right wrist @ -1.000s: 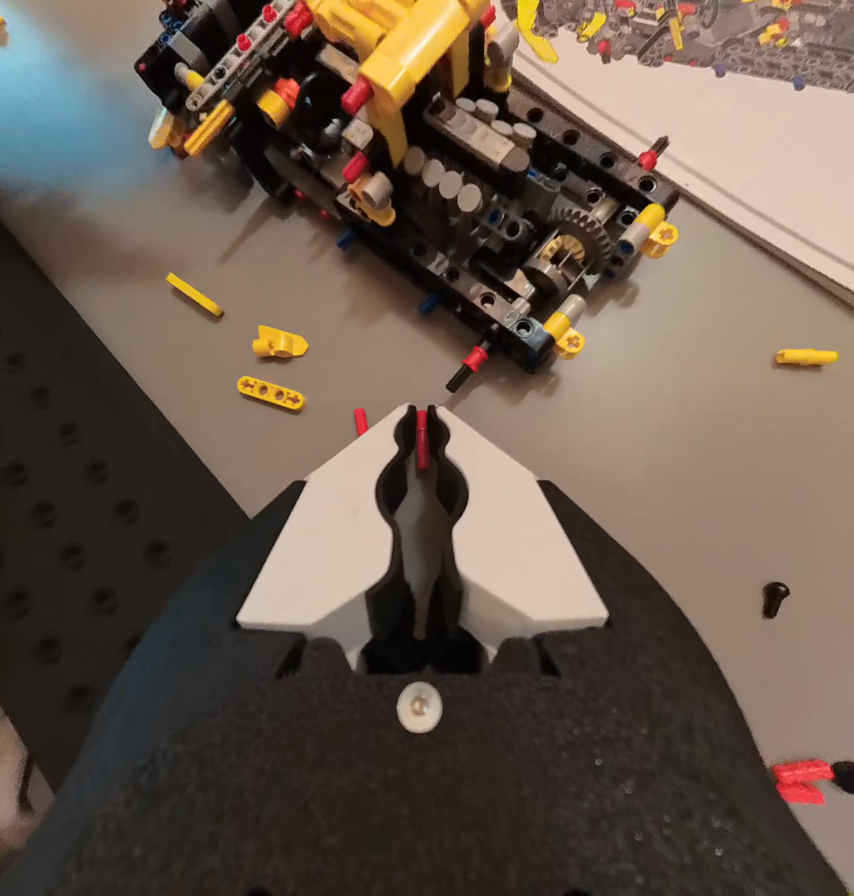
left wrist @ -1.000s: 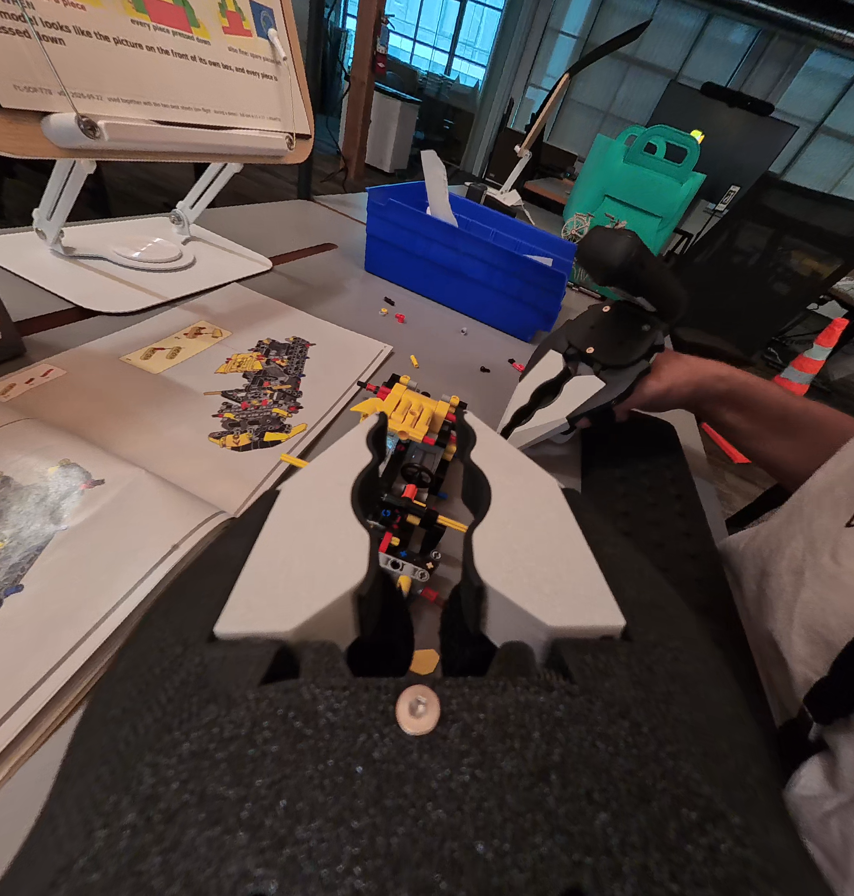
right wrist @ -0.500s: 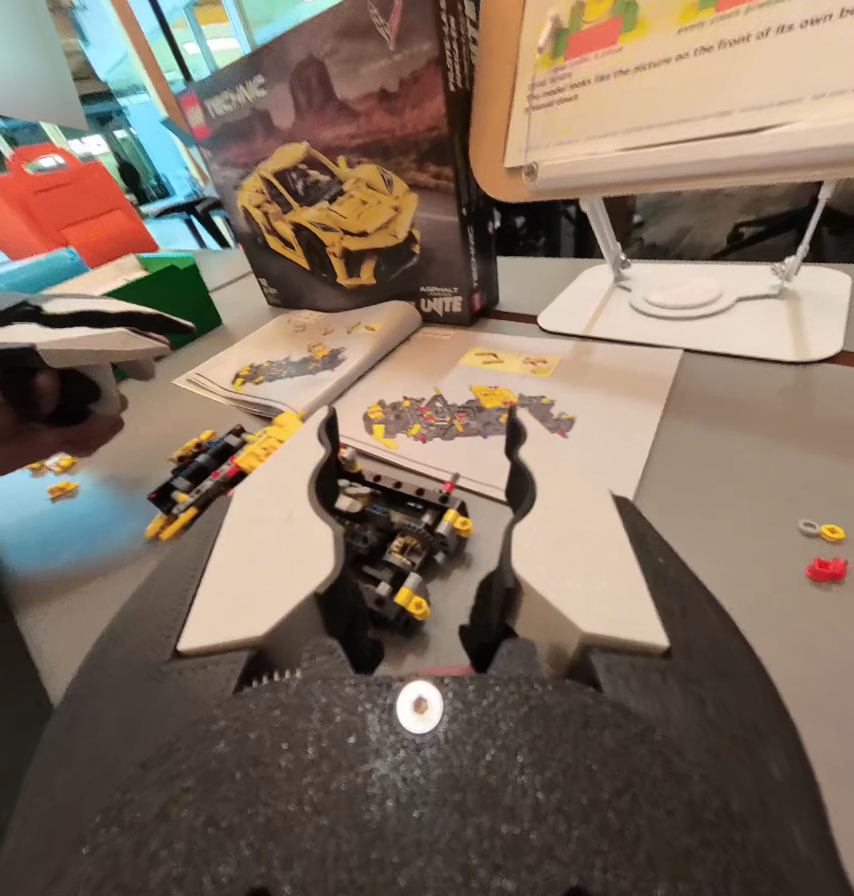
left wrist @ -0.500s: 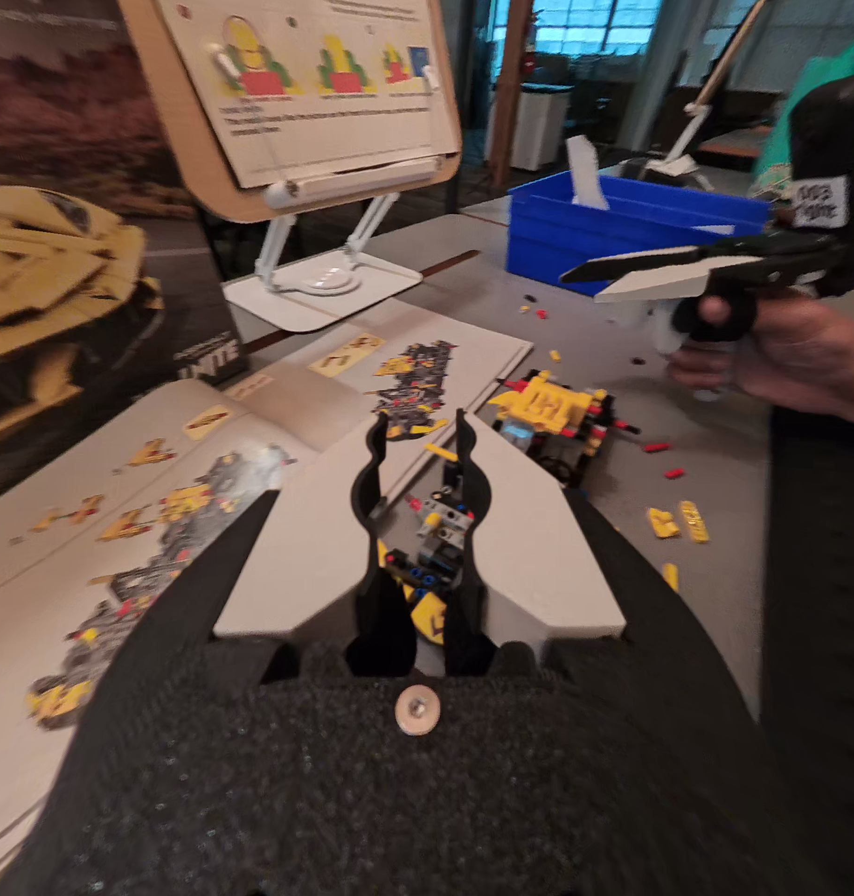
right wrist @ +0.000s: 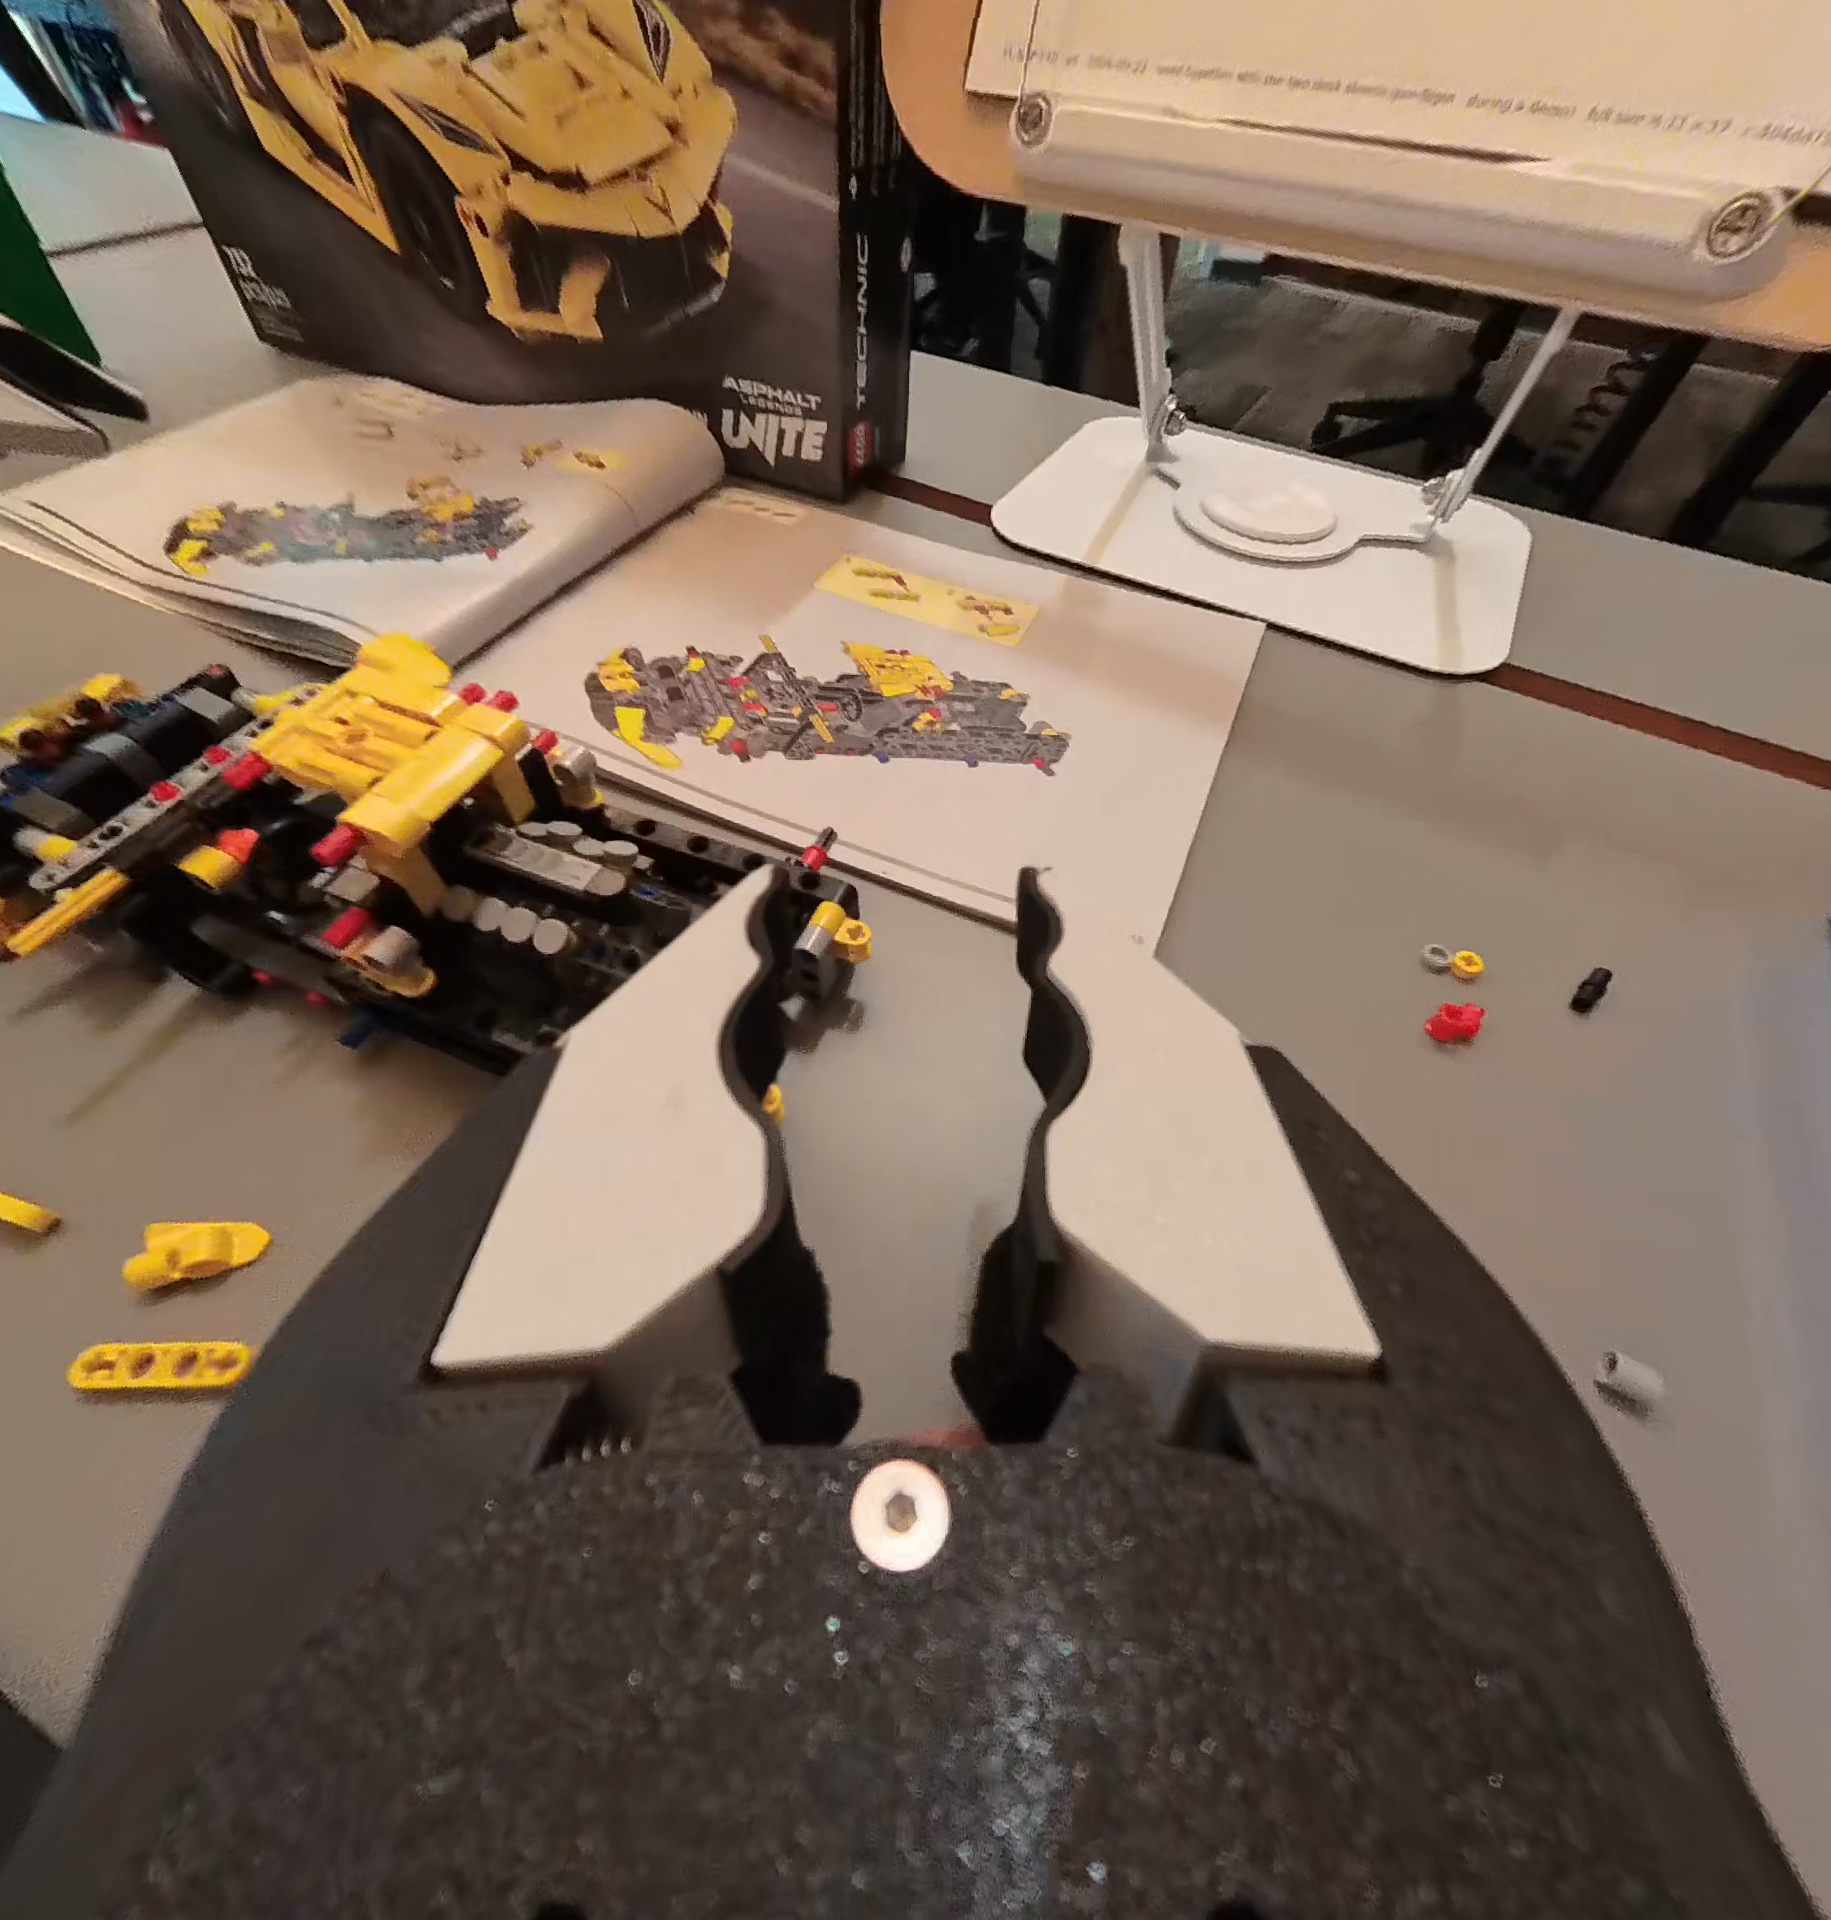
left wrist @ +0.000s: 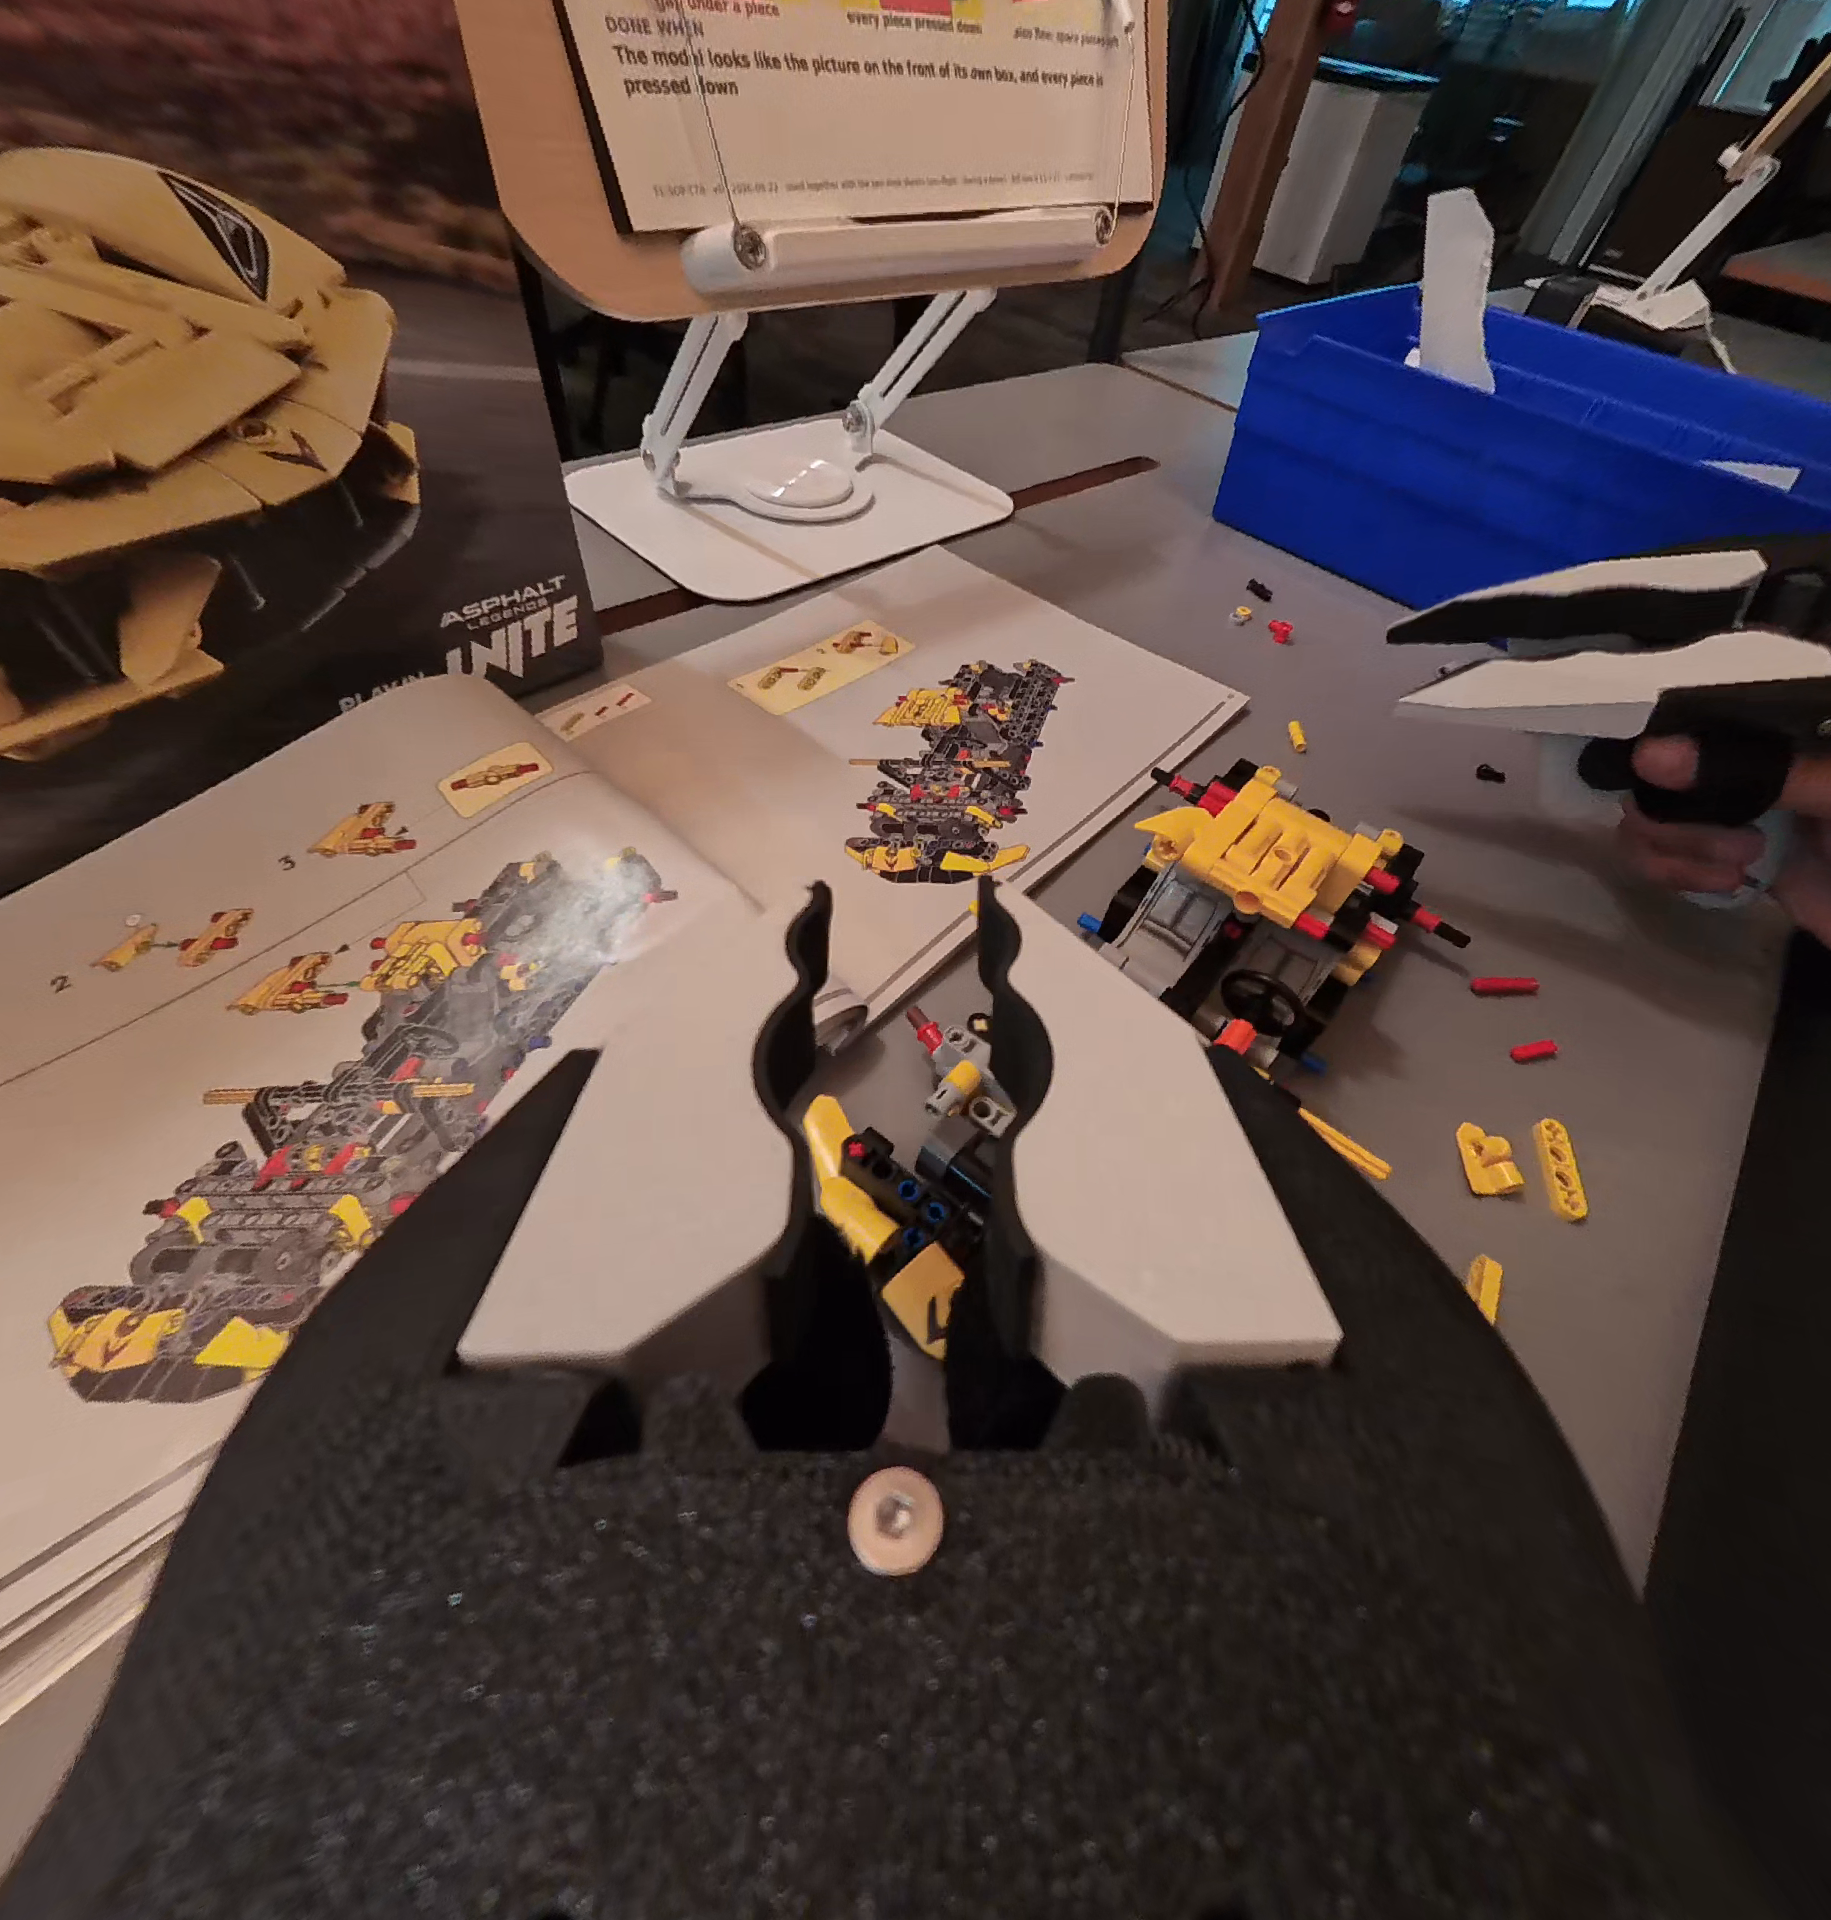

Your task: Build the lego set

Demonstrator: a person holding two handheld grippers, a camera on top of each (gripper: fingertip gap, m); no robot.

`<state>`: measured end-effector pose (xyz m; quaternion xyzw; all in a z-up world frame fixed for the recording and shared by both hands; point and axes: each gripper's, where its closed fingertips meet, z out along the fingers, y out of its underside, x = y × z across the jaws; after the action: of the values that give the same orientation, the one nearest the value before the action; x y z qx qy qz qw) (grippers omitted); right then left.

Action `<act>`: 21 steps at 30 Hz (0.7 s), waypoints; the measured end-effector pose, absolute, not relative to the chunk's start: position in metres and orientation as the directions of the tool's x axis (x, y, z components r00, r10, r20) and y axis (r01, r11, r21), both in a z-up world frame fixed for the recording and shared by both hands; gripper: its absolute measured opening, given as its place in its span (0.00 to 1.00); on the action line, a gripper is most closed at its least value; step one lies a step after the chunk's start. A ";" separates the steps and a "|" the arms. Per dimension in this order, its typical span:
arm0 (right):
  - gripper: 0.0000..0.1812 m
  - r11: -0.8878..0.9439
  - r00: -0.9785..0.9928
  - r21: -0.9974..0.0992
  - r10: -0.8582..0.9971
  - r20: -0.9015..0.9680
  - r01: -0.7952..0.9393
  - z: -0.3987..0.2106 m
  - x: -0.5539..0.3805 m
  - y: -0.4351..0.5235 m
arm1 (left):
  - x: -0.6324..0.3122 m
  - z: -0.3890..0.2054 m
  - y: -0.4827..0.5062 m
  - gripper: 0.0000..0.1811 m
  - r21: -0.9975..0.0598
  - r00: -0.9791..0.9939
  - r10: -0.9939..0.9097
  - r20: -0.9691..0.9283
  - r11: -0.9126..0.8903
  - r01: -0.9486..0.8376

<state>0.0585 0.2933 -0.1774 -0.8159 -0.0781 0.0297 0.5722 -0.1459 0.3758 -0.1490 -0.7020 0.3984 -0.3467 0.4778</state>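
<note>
The part-built yellow and black lego car (left wrist: 1264, 873) lies on the grey table (left wrist: 1129, 582). Its front end shows between my left gripper's (left wrist: 900, 888) fingers. That gripper hovers over it, jaws apart, holding nothing. In the right wrist view the car (right wrist: 371, 800) lies left of my right gripper (right wrist: 895, 883), which is open wide and empty, its left fingertip near the car's rear corner. The right gripper also shows in the left wrist view (left wrist: 1617, 665), held above the table right of the car. Red pins (left wrist: 1503, 985) lie beside the car.
The open instruction booklet (left wrist: 319, 1039) lies left of the car, with the set's box (left wrist: 163, 416) and a white document stand (left wrist: 786, 499) behind. A blue bin (left wrist: 1513, 468) stands at the back right. Loose yellow pieces (right wrist: 194, 1247) and small parts (right wrist: 1451, 1023) lie scattered. The tips of one gripper are about 25 cm away from the tips of the other.
My right gripper was shut on a red pin; it has opened, let it go, and lifted to face the booklet. My left gripper has swung left and tilted over the car's front.
</note>
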 end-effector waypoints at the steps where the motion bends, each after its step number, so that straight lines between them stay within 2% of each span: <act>1: 0.23 -0.336 0.986 -0.937 0.159 0.045 0.097 -0.178 0.059 0.293 | -0.145 -0.150 0.374 0.15 -0.946 0.438 -0.893 0.105 -0.225 -0.232; 16: 0.19 -0.335 0.982 -0.942 0.183 -0.057 0.008 -0.174 0.053 0.290 | -0.138 -0.140 0.360 0.15 -0.961 0.411 -0.911 0.039 -0.147 -0.233; 21: 0.19 -0.323 0.971 -0.943 0.185 -0.148 -0.082 -0.169 0.054 0.289 | -0.137 -0.136 0.354 0.15 -0.957 0.375 -0.920 0.112 -0.202 -0.209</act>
<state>0.0542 0.2886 -0.1694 -0.8050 -0.0320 0.1151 0.5811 -0.1367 0.3537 -0.1356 -0.6792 0.4157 -0.3737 0.4756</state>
